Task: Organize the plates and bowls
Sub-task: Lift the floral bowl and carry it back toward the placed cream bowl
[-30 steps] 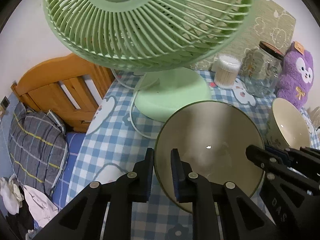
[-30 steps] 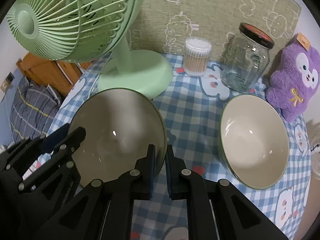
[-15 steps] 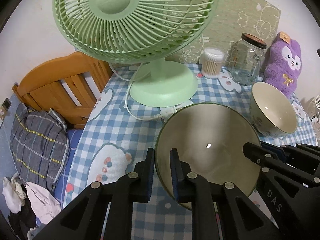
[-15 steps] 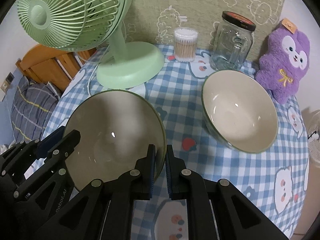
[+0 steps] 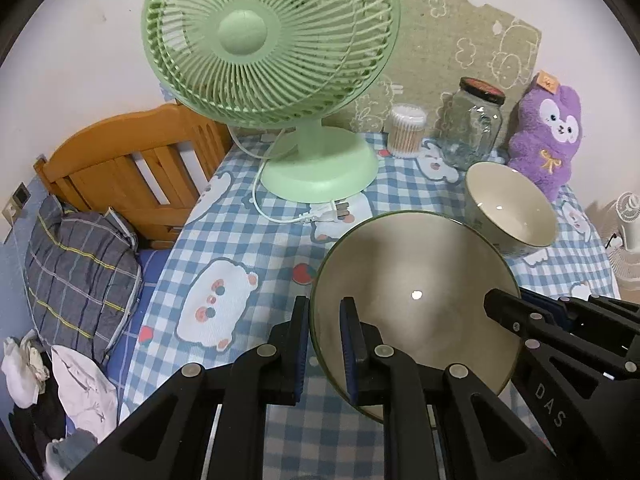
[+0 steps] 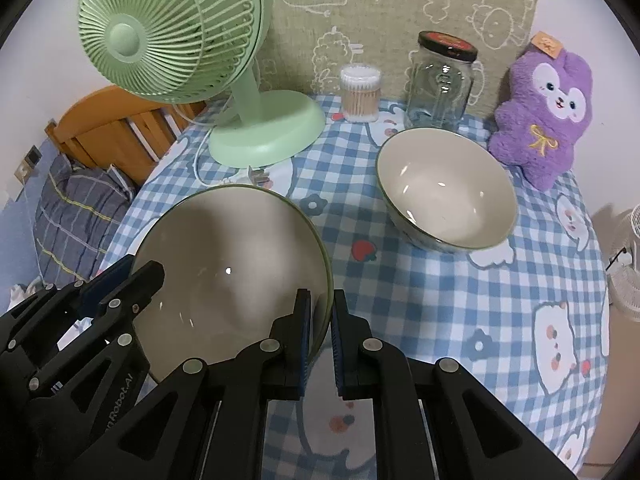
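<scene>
Both claws clamp the same large bowl (image 5: 412,300), cream inside with a thin green rim, one on each side of it. The left claw (image 5: 324,340) has its blue-padded fingers (image 5: 350,344) pinched on the bowl's left rim, one finger outside the wall and one inside; the right claw (image 6: 320,336) grips the opposite rim in the same way, and in each wrist view the other claw shows as a black frame biting the far edge. Whether the bowl hangs clear of the blue-and-white checked tabletop (image 6: 460,304), which is printed with cartoon bears, strawberries and flowers, or rests on it, cannot be told. A second bowl (image 6: 446,188) of the same cream colour sits upright on the tabletop, well apart from the held one and just in front of a glass jar (image 6: 440,84) with a dark lid. Beside the jar stands a clear tub of cotton swabs (image 6: 360,92), and a purple plush toy (image 6: 540,108) leans at the right against the wall. A pale green desk fan (image 5: 272,52) stands at the back left, its white cord and plug (image 5: 328,212) lying loose on the cloth near the held bowl. Beyond the tabletop's left edge are a wooden bed frame (image 5: 132,168) and a grey checked pillow (image 5: 76,268).
</scene>
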